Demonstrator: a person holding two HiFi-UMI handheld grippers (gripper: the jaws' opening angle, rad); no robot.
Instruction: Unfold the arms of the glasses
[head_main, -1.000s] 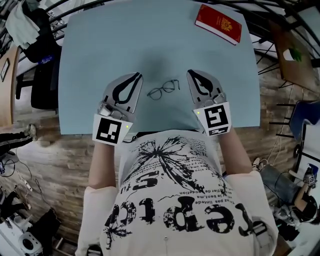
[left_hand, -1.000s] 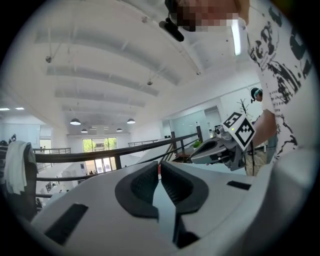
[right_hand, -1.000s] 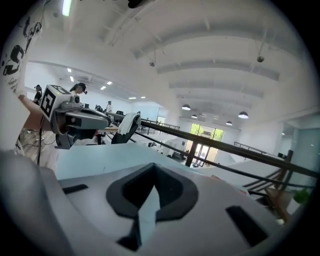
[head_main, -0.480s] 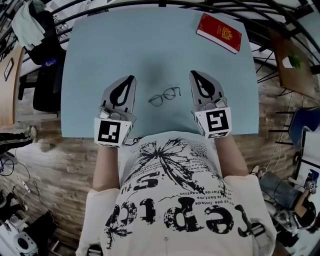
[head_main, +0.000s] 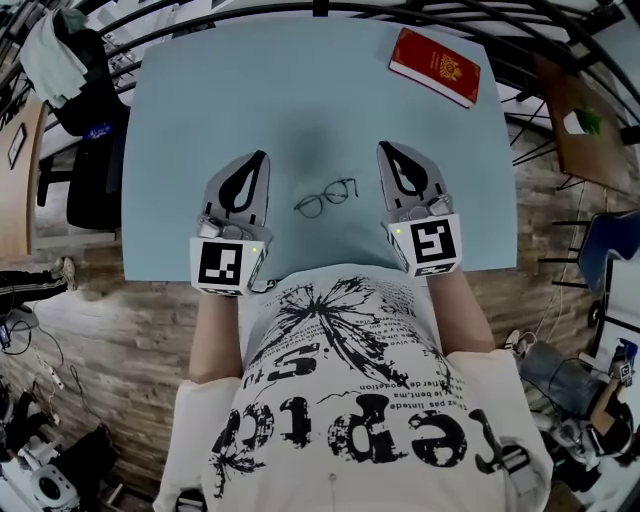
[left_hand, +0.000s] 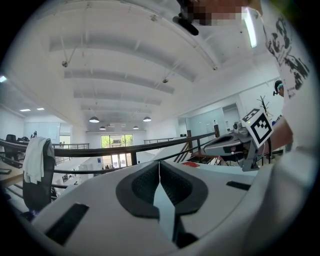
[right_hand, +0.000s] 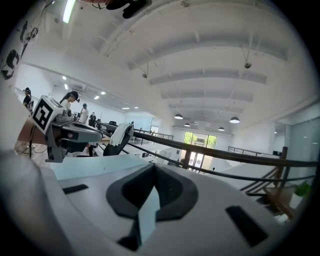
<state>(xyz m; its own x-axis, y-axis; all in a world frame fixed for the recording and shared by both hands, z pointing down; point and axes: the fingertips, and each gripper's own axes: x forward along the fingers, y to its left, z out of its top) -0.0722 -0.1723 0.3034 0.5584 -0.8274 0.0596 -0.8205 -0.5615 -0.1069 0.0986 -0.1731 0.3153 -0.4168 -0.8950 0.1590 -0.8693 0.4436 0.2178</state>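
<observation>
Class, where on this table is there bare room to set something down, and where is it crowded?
Bare: the far half of the table, from its left edge to the red book, and the strip between book and right gripper. Crowded: the near edge, where the glasses lie between it and the left gripper.

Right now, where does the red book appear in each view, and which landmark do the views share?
Head view: the red book lies top right, near the far corner of the table.
Left gripper view: a small red patch just right of centre, on the table.
Right gripper view: not in it.
Shared landmark: the light blue table, lower left in the right gripper view.
</observation>
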